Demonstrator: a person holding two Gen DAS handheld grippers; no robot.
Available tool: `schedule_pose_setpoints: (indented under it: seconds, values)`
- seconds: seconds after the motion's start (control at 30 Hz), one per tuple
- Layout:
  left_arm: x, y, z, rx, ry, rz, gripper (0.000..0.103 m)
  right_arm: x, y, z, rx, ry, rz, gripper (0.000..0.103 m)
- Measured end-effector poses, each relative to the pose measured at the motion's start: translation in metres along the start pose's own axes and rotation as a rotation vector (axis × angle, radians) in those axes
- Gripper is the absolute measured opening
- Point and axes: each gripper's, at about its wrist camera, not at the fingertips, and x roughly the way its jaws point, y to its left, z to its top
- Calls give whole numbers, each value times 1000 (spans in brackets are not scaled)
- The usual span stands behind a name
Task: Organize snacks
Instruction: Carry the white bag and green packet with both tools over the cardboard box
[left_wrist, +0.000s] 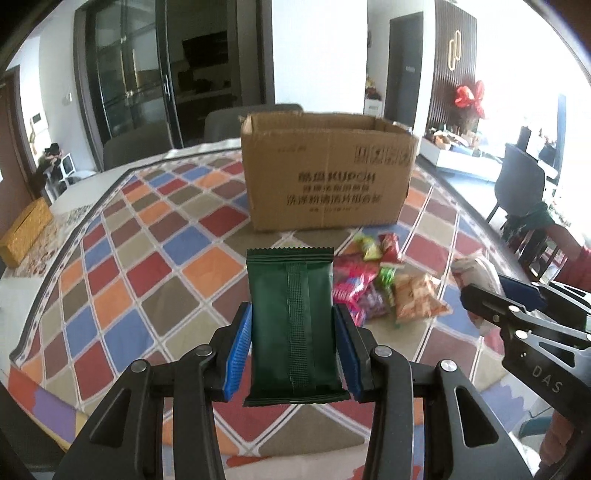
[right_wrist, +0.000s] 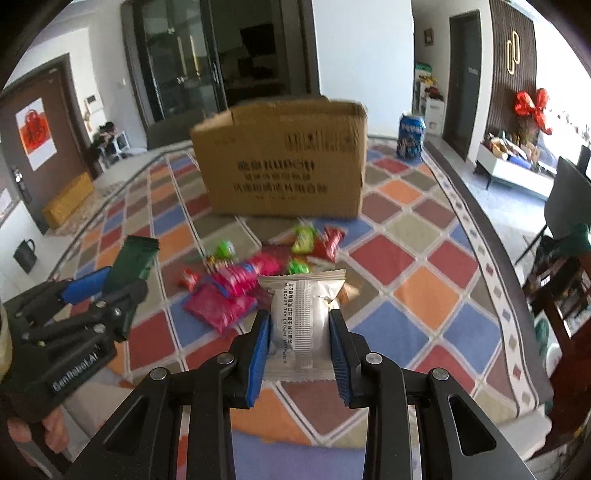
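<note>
Two packets held above table: green packet clamped between left gripper pads, white packet pinched in right gripper. Loose snack pile on checkered tablecloth, just before open cardboard box. Blue can, probably soda, beside box.

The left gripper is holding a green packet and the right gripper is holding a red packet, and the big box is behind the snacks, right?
Not quite. The right gripper holds a white packet, not a red one; the right wrist view shows it. The rest is right: the left gripper holds the green packet, and the cardboard box stands behind the snack pile.
</note>
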Motion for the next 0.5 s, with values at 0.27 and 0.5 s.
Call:
schedule_pose_setpoints:
  seconds: [0.27,0.5]
  values:
    - [0,2,38,40,-65,-26,43,-4,-2,38,-30,-104,-5,32]
    - [2,5,81,61,-139,-16,43,2,-5,77,-26,-148,22,32]
